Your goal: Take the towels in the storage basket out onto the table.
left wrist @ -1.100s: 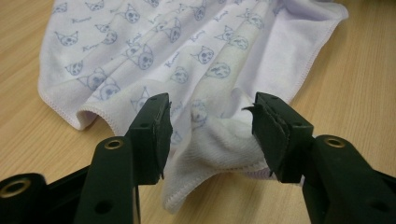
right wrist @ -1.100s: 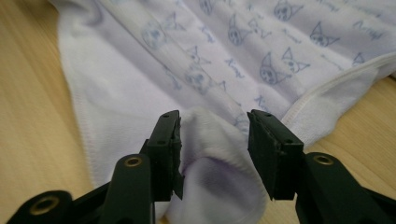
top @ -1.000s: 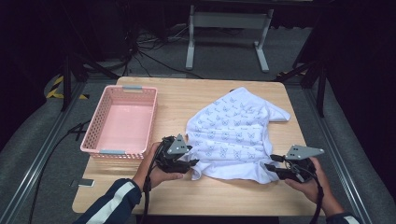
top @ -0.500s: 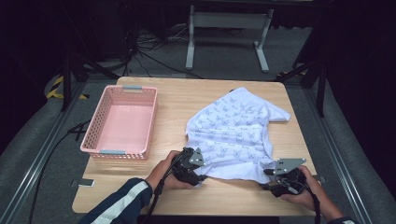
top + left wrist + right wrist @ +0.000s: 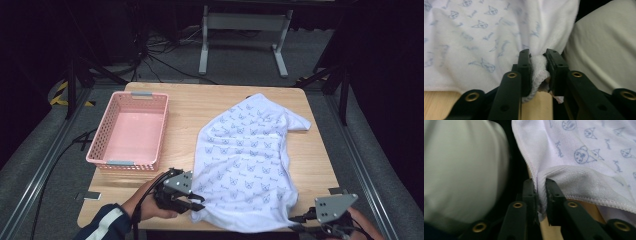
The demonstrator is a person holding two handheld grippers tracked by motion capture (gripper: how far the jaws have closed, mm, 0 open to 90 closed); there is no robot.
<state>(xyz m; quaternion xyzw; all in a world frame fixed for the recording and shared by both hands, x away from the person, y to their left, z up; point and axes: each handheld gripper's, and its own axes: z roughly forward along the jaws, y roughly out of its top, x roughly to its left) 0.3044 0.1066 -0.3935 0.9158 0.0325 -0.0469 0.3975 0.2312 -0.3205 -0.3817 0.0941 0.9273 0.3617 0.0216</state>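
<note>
The left tool [image 5: 192,202] has just been closing, and its black jaws are now clamped on a bunched fold of the white T-shirt [image 5: 250,160] at the near left corner of its hem; in the left gripper view that tool [image 5: 537,72] has a thick wad of cloth squeezed between the pads, with the pale wood showing underneath. The right tool [image 5: 306,218] has also just been closing and is pinched on the hem at the shirt's near right corner; in the right gripper view that tool [image 5: 541,195] holds a thin pleat of the stitched edge between nearly touching pads. The shirt, printed all over with small blue animal faces, lies spread flat across the right half of the wooden surface [image 5: 190,107], its hem at the near edge and its sleeves pointing toward the far side. To the left of the shirt, well apart from it, a pink plastic basket [image 5: 111,131] stands on the surface. A hand in a dark sleeve with a white stripe [image 5: 102,227] holds the left tool just off the shirt's near left corner.
</note>
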